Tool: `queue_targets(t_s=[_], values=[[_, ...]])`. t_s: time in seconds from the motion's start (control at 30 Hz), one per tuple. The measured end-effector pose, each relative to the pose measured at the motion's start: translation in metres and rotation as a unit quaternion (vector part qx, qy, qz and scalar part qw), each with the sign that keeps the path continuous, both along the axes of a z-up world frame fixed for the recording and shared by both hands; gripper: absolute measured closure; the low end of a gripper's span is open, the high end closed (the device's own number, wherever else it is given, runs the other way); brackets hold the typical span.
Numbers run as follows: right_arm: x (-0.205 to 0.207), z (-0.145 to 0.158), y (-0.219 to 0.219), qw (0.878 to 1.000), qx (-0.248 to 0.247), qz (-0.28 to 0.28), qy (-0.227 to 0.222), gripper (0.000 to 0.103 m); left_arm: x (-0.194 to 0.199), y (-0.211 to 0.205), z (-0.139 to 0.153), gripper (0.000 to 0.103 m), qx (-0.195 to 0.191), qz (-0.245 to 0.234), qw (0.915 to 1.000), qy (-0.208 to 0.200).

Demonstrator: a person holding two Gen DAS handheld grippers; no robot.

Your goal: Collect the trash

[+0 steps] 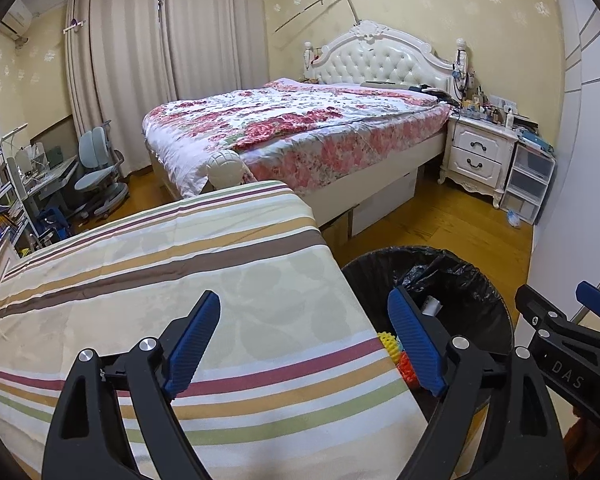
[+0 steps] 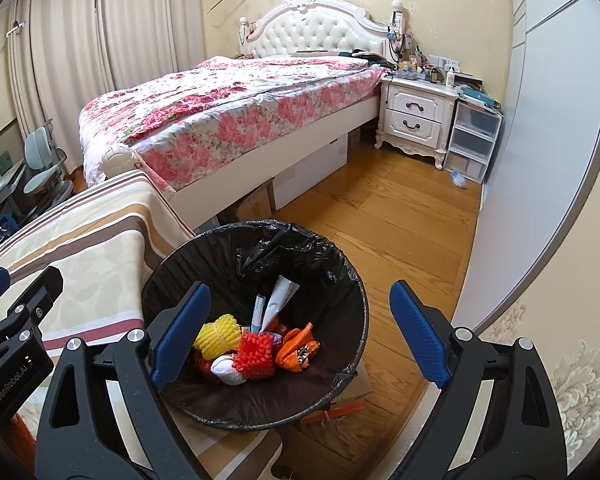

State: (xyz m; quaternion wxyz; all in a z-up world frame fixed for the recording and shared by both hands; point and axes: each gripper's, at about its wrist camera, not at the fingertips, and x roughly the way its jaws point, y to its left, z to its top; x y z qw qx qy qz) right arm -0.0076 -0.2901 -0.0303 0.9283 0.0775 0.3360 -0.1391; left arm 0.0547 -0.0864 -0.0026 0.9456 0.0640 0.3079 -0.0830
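Observation:
A round bin with a black liner (image 2: 188, 276) stands on the floor beside the striped surface; it also shows in the left wrist view (image 1: 472, 280). Inside lie a yellow foam net (image 2: 216, 332), a red foam net (image 2: 256, 354), an orange wrapper (image 2: 298, 350), a white ball (image 2: 228, 368) and a white tube (image 2: 280, 294). My right gripper (image 2: 300, 334) is open and empty above the bin. My left gripper (image 1: 304, 344) is open and empty over the striped cloth's edge (image 1: 180, 280), next to the bin.
A bed with a floral quilt (image 2: 228, 104) fills the middle of the room. A white nightstand (image 2: 416, 116) and clear plastic drawers (image 2: 472, 140) stand at the back right. A small crumpled piece (image 2: 458, 179) lies on the wood floor (image 2: 380, 216). Desk and chair (image 1: 96, 176) stand far left.

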Motion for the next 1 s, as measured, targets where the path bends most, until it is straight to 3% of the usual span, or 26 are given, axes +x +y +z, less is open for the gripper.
queue_targets(t_s=[1.0], values=[[-0.062,0.026,0.045,0.998,-0.010,0.044,-0.038,0.014,-0.057,0.052,0.014,0.019,-0.021,0.030,0.9991,-0.024]])
